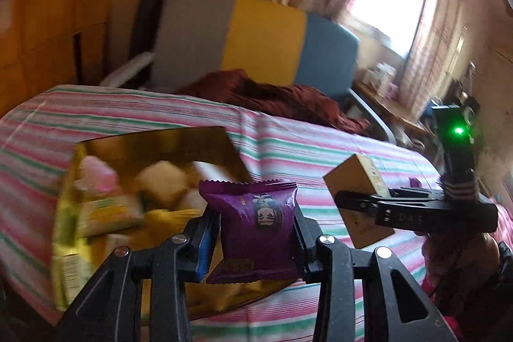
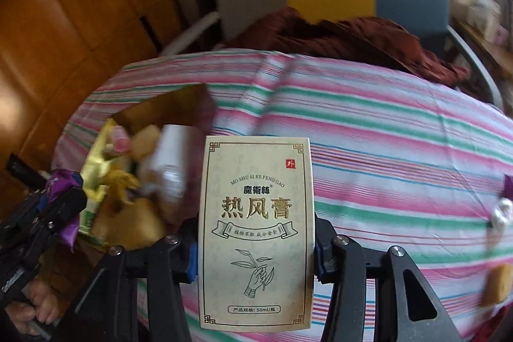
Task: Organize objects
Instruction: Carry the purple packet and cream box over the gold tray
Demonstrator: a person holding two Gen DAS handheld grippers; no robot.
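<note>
My left gripper (image 1: 256, 229) is shut on a purple snack packet (image 1: 253, 226) and holds it above the near edge of a gold box (image 1: 154, 146) full of packets and small items. My right gripper (image 2: 255, 249) is shut on a cream carton with gold Chinese lettering (image 2: 256, 233), held upright over the striped cloth. In the left wrist view the right gripper (image 1: 349, 201) and its carton (image 1: 352, 181) hang to the right of the box. In the right wrist view the left gripper (image 2: 54, 207) with the purple packet (image 2: 61, 185) is at the far left, beside the gold box (image 2: 154, 111).
A pink, green and white striped cloth (image 2: 384, 133) covers the table. A dark red garment (image 1: 272, 95) lies at its far edge before a grey, yellow and blue chair (image 1: 256, 34). Small loose items (image 2: 500, 213) lie at the cloth's right edge. A wooden cabinet (image 2: 64, 21) stands left.
</note>
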